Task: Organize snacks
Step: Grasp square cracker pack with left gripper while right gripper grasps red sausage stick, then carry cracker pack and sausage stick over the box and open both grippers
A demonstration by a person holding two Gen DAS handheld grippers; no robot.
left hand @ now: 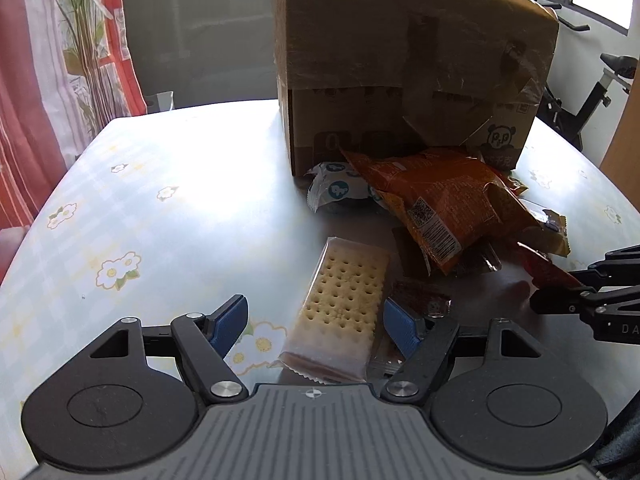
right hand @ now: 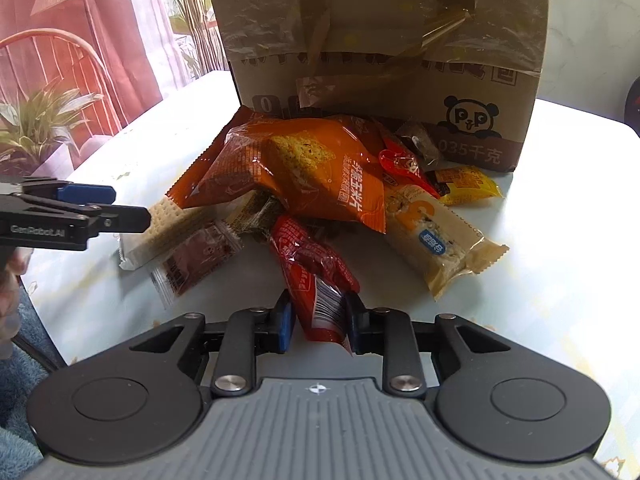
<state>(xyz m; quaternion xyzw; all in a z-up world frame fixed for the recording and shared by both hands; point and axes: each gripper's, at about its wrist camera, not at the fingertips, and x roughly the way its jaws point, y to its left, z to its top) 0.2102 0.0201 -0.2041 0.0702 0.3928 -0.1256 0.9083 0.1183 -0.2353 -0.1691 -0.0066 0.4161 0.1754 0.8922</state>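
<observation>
right wrist view shows my right gripper (right hand: 318,322) closed narrow on the near end of the red snack packet (right hand: 312,272), low centre of the frame; the blue pads pinch its crimped, barcoded tail. i judge it light, soft and crinkly, slippery film, so a grip on the sealed end should hold better than on the puffed middle. its far end runs under the big orange corn-chip bag (right hand: 296,168), which looks airy and easy to crush; lifting could drag that bag along.

left wrist view has my left gripper (left hand: 316,322) standing wide, nothing pressed, with the clear-wrapped cracker pack (left hand: 340,304) lying between the fingers at bottom centre. stiff but brittle, i think; best taken across its narrow sides, gently. a small dark-red sachet (left hand: 416,300) lies just beside the right finger and may get caught.

beyond, toward the upper middle, the cardboard box (right hand: 380,60) stands on the flowered table (left hand: 140,200), the snack heap against its front. a tan cake bar (right hand: 440,240) and yellow packet (right hand: 468,184) lie at right, clear of both grips.
</observation>
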